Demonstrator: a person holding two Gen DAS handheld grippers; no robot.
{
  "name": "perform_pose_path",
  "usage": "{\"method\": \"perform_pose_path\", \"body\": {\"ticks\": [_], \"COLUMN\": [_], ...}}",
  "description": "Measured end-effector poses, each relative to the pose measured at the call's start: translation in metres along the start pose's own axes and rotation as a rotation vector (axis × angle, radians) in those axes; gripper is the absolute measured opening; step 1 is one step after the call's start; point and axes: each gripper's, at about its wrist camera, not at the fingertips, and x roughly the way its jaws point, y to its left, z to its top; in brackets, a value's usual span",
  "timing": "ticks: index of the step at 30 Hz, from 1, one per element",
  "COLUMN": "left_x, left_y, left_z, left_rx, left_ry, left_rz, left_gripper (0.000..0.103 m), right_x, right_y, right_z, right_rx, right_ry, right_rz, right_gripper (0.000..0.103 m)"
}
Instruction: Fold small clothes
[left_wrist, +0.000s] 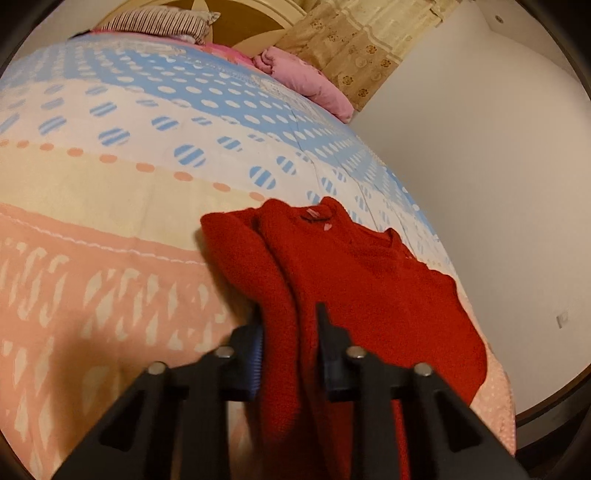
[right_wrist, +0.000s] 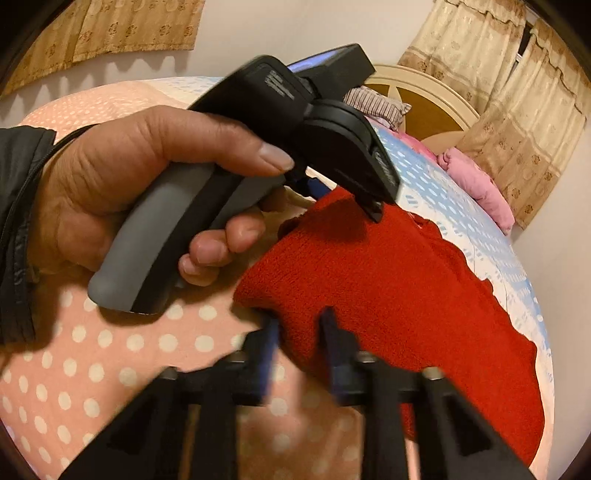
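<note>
Sweater: red knitted sweater (left_wrist: 369, 280) lies on the bed (left_wrist: 110, 206) near its right-hand edge as the left wrist view shows it, neckline and label at the far end, hem towards both cameras.
Long axis: runs away from the cameras, hem near, collar far, pointing roughly at the headboard (right_wrist: 424, 96).
Left hand-held gripper: left hand-held gripper (left_wrist: 290, 332) clenched on a gathered ridge of the knit at the sweater's left side, cloth filling the gap between the jaws.
Right hand-held gripper: right hand-held gripper (right_wrist: 299, 325) clenched on the near corner of the hem, red cloth pinched between the jaws; this view is blurred at the jaws.
Key relation: both grips sit at the near end, so the free length of the garment stretches ahead of them towards the collar; the right grip is the nearer one to the hem corner.
Hand pose: left hand (right_wrist: 122, 188) wraps the grey handle, thumb on top, dark sleeve (right_wrist: 18, 229) at the wrist, tool tipped downward onto the cloth.
Judgement: a fold looks set to carry the near edge forward over the body.
Risk: soft knit may bunch unevenly.
</note>
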Motion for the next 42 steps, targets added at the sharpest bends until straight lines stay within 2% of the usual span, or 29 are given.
{"method": "perform_pose_path", "body": {"ticks": [3, 9, 15, 23, 30, 42], "left_x": [-0.001, -0.004, -0.009, -0.018, -0.016, 0.012], "left_y": [-0.001, -0.008, -0.010, -0.043, -0.089, -0.135], "left_z": [0.000, 0.002, 0.005, 0.018, 0.028, 0.032], "left_rx": [-0.001, 0.019, -0.044, -0.055, 0.000, 0.054], "left_ry": [-0.005, -0.004, -0.006, -0.040, -0.057, -0.023], "left_rz": [-0.002, 0.024, 0.005, -0.027, -0.047, -0.078], "left_gripper": [0.019, 0.018, 0.017, 0.016, 0.016, 0.016], "right_x": [-0.006, -0.014, -0.019, -0.030, -0.047, -0.064], "right_y": [-0.004, -0.026, -0.046, -0.081, -0.111, -0.152], "right_z": [-0.001, -0.003, -0.007, -0.020, -0.030, -0.065], "right_rx": [0.019, 0.122, 0.233, 0.394, 0.491, 0.639], "right_ry": [-0.026, -0.066, -0.102, -0.152, -0.219, -0.260], "right_rz": [0.010, 0.072, 0.145, 0.216, 0.222, 0.205], "right_gripper": [0.009, 0.008, 0.007, 0.007, 0.007, 0.007]}}
